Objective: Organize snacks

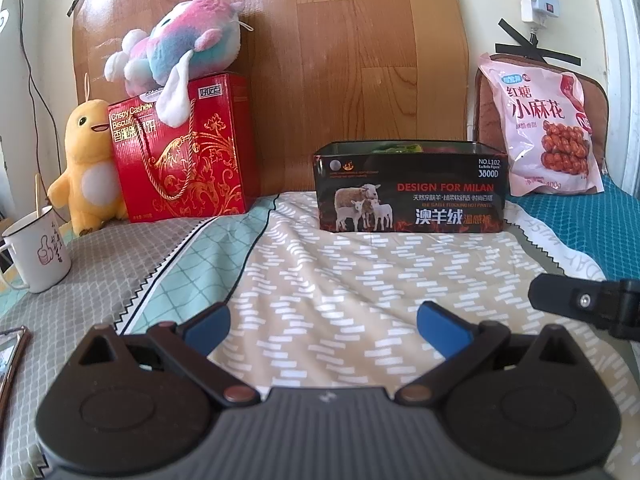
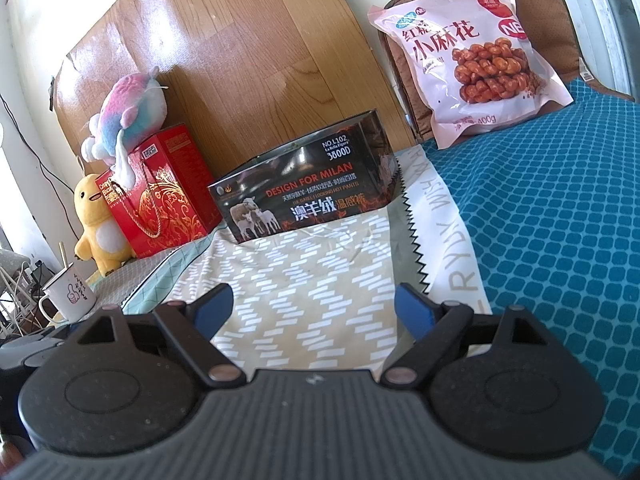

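pink snack bag [image 1: 544, 128] [image 2: 476, 60]: sealed pouch, chinese lettering, photo of fried dough twists, marked 400g; leans upright against a brown cushion [image 2: 552, 12] on the teal cover [image 2: 560, 208], right of the tin. black open-top tin [image 1: 410, 188] [image 2: 308, 196]: sheep picture, "design for milan"; stands on the patterned sheet [image 1: 340, 280]. left gripper [image 1: 323, 322] and right gripper [image 2: 314, 306]: blue pads spread wide, nothing held.

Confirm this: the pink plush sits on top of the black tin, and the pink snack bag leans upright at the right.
Not quite. The pink plush sits on top of the red gift box, not the black tin, as the left wrist view shows. The pink snack bag does lean upright at the right.
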{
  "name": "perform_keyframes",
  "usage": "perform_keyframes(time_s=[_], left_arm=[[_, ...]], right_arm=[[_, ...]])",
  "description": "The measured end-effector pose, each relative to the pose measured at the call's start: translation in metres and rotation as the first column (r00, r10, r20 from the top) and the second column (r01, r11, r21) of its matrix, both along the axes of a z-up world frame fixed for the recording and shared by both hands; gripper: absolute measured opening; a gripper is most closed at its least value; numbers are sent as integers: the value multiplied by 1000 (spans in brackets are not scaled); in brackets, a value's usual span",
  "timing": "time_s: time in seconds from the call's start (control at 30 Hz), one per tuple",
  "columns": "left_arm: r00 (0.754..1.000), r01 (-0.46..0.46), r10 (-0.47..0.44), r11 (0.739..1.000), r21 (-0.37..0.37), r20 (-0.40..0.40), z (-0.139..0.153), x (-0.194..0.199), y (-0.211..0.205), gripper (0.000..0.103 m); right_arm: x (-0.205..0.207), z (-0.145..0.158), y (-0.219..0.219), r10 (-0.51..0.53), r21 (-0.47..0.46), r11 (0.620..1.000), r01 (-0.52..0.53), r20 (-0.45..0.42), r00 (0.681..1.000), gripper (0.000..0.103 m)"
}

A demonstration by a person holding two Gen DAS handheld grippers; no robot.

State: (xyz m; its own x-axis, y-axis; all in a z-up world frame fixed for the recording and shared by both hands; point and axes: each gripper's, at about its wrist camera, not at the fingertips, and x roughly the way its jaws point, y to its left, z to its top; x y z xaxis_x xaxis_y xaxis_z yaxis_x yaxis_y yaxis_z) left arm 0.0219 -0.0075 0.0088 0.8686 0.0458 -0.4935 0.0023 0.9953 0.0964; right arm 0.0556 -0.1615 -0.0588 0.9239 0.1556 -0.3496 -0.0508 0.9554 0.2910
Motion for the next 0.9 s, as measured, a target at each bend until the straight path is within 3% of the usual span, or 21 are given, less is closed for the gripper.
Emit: perform_keyframes(time_s=[0.7, 0.9], left_arm=[[1000, 19, -19, 1000, -16, 1, 0, -1, 1, 103], [1000, 26, -27, 998, -54, -4, 1, 0, 6, 103]], right_arm=[[0, -1, 0, -1, 2, 1000, 1, 1, 1000, 90], [0, 0, 0, -2, 2, 1000, 2, 1, 1000, 91]])
